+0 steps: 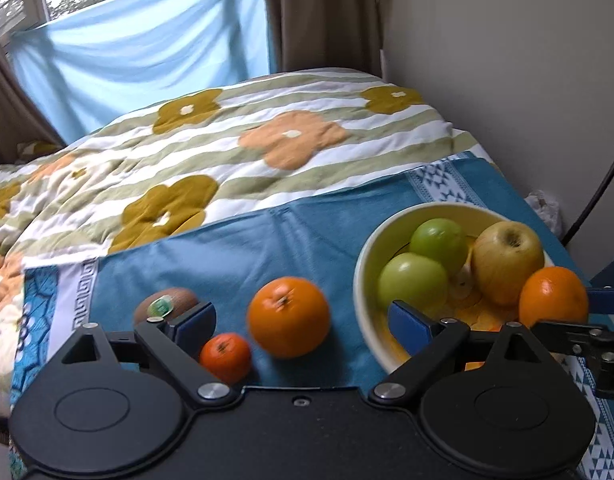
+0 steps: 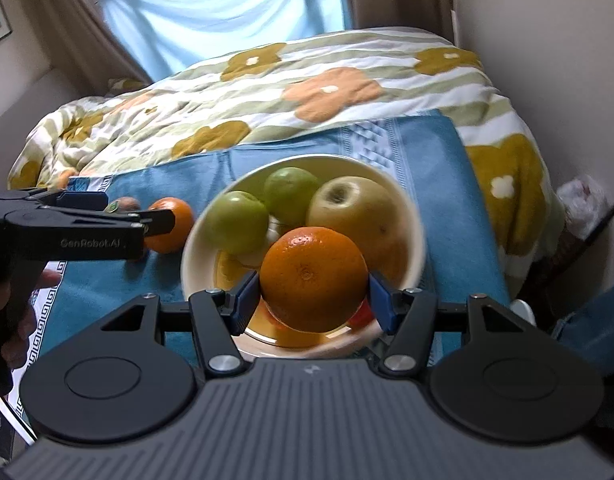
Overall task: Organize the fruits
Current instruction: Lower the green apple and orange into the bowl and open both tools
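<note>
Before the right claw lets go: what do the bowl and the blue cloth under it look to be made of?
Bowl: probably glazed ceramic; smooth, cream, thick rounded rim with a soft sheen, though plastic can't be ruled out. Blue cloth: woven fabric, matte, with fold creases and a printed white patterned border.

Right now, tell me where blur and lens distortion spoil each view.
Left wrist view: the big orange on the blue cloth is motion-smeared, while the bowl stays fairly crisp; fisheye bends the wall edges. Right wrist view: the bowl's near rim smears, the held orange is sharper, and the window blows out pale.
</note>
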{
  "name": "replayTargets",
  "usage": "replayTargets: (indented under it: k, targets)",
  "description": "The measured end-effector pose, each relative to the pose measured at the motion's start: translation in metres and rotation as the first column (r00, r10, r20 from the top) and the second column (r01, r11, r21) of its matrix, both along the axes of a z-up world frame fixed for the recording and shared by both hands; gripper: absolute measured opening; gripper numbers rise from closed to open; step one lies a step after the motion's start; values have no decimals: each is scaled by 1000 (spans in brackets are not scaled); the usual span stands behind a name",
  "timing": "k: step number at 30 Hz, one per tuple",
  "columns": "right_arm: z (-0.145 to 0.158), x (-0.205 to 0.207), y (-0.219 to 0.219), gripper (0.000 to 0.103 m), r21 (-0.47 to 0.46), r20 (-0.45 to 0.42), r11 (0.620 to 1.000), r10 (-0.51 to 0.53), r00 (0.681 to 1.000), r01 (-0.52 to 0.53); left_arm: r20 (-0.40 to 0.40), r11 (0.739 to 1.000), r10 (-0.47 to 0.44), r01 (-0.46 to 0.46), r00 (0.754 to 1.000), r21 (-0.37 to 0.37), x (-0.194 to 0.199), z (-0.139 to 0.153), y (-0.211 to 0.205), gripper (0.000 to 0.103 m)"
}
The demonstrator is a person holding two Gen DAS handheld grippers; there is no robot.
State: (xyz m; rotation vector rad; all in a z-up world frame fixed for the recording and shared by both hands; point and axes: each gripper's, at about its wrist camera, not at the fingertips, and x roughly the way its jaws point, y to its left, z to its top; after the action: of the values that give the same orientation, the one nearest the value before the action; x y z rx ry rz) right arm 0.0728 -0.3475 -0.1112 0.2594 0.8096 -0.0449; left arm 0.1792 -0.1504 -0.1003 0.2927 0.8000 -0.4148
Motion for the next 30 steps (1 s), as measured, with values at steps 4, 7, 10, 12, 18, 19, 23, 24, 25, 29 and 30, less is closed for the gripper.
replayTargets:
  k: [4, 7, 10, 12, 18, 19, 23, 24, 25, 29, 30]
  targets:
    - [-3, 12, 22, 73, -37, 12, 997, 68, 998, -67, 0, 999, 34, -34, 999, 10, -4, 1, 19, 95]
    - [-9, 20, 36, 73, -66, 18, 991, 116, 993, -114, 5, 998, 51, -51, 999, 24, -6, 2, 31, 95]
    - [-15, 27, 45, 73, -82, 21, 989, 126, 992, -124, 7, 998, 63, -63, 998, 28, -9, 3, 41, 95]
    - [-18, 30, 49, 73, -86, 22, 988, 127, 992, -125, 5, 997, 70, -70, 998, 25, -12, 4, 47, 95]
    - [-19, 34, 55, 74, -119, 23, 982, 154, 988, -150, 14, 997, 67, -68, 998, 33, -18, 3, 53, 95]
    - [-19, 34, 56, 75, -122, 18, 980, 160, 987, -156, 16, 997, 65, -66, 998, 34, -19, 4, 53, 95]
    - [-9, 25, 53, 103, -168, 74, 979, 132, 989, -118, 34, 998, 58, -59, 998, 34, -25, 8, 51, 95]
    - [-6, 23, 51, 103, -167, 84, 980, 124, 989, -109, 39, 998, 54, -55, 998, 33, -27, 9, 50, 95]
    - [-4, 22, 49, 103, -158, 86, 982, 118, 989, -103, 46, 998, 50, -51, 998, 33, -30, 11, 49, 95]
    - [4, 18, 39, 103, -127, 88, 989, 89, 992, -78, 57, 999, 44, -45, 997, 19, -40, 19, 47, 95]
    - [6, 16, 37, 103, -121, 89, 990, 81, 993, -70, 59, 999, 46, -47, 997, 14, -43, 21, 47, 95]
